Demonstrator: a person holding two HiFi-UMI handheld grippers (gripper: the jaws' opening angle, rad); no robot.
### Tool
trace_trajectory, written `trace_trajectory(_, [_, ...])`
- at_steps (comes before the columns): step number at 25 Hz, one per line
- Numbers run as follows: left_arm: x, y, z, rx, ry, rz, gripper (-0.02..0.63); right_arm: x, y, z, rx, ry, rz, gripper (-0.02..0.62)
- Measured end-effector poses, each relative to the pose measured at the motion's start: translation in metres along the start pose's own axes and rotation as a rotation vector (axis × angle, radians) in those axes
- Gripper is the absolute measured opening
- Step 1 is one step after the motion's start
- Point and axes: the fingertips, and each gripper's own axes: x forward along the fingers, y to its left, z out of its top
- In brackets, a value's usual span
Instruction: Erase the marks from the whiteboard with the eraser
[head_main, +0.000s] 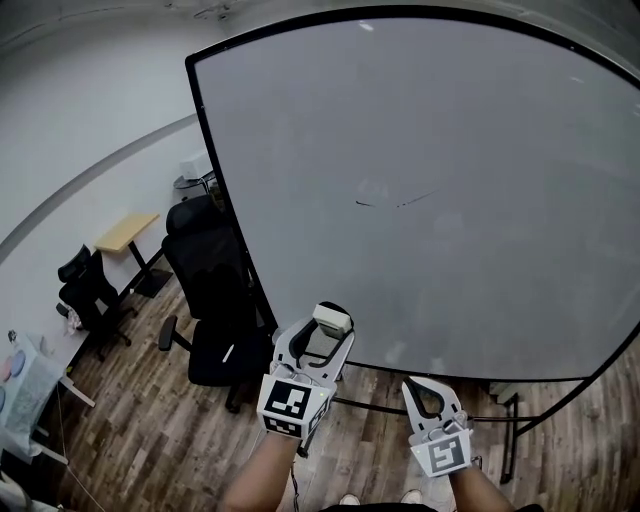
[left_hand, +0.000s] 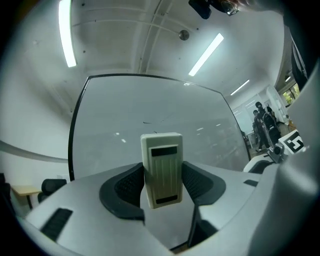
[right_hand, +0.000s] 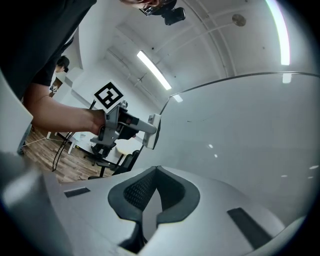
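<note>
The left hand-held gripper (head_main: 318, 345) is clamped on the eraser (head_main: 333, 319), one dark, mesh-textured pad pressing each long side. The eraser is a cream plastic block with rounded corners, a ribbed back and two dark slots. It stands upright between the jaws with its upper half clear of them. The right hand-held gripper (head_main: 432, 398) is held low beside it, with its jaws closed together and nothing between them. Below both is a wood-plank floor (head_main: 170, 440), and a black office chair (head_main: 210, 290) stands by the board's left edge.

The whiteboard (head_main: 420, 180) stands on a stand beyond, smooth and glossy pale grey in a thin dark frame, with ceiling lights reflected in it. The marks (head_main: 395, 203) sit near its middle: a thin dark stroke running roughly level, with a fainter smudge just above. They are high above the eraser, which is apart from the board and not yet touching it.

The step looks like the approach. To do it well:

- Raise the eraser to the height of the stroke.
- Turn its wiping face flat to the board, so the plastic edges don't scrape.
- Press evenly and sweep along the line, overlapping passes to catch the faint smudge.

The grip looks firm enough, but pushing hard off-centre could twist the block between the pads.
</note>
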Motion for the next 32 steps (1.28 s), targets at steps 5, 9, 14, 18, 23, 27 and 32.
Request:
trace_trajectory(5, [0.032, 0.021, 0.046, 0.024, -0.062, 0.016, 0.255, 0.003, -0.017, 0.001, 0.002, -0.031, -0.002, 0.018])
trace_trajectory(9, [0.062, 0.039, 0.07, 0.044, -0.066, 0.06, 0.255, -0.001, -0.031, 0.0, -0.048, -0.015, -0.008, 0.018])
trace_trajectory(14, [0.087, 0.065, 0.094, -0.027, -0.076, 0.092, 0.255, -0.007, -0.054, -0.01, -0.008, -0.023, -0.035, 0.018])
trace_trajectory(18, [0.104, 0.077, 0.097, -0.078, -0.055, 0.101, 0.255, -0.011, -0.056, -0.019, 0.008, 0.0, -0.031, 0.018])
trace_trajectory(23, [0.116, 0.087, 0.1, -0.07, -0.039, 0.113, 0.255, -0.012, -0.047, -0.021, 0.033, 0.007, -0.005, 0.018])
trace_trajectory(27, [0.123, 0.088, 0.106, -0.067, -0.046, 0.123, 0.253, -0.015, -0.045, -0.021, 0.042, 0.007, 0.01, 0.018])
trace_trajectory(32, [0.131, 0.09, 0.112, -0.062, -0.053, 0.147, 0.249, -0.014, -0.043, -0.014, 0.039, -0.008, 0.022, 0.018])
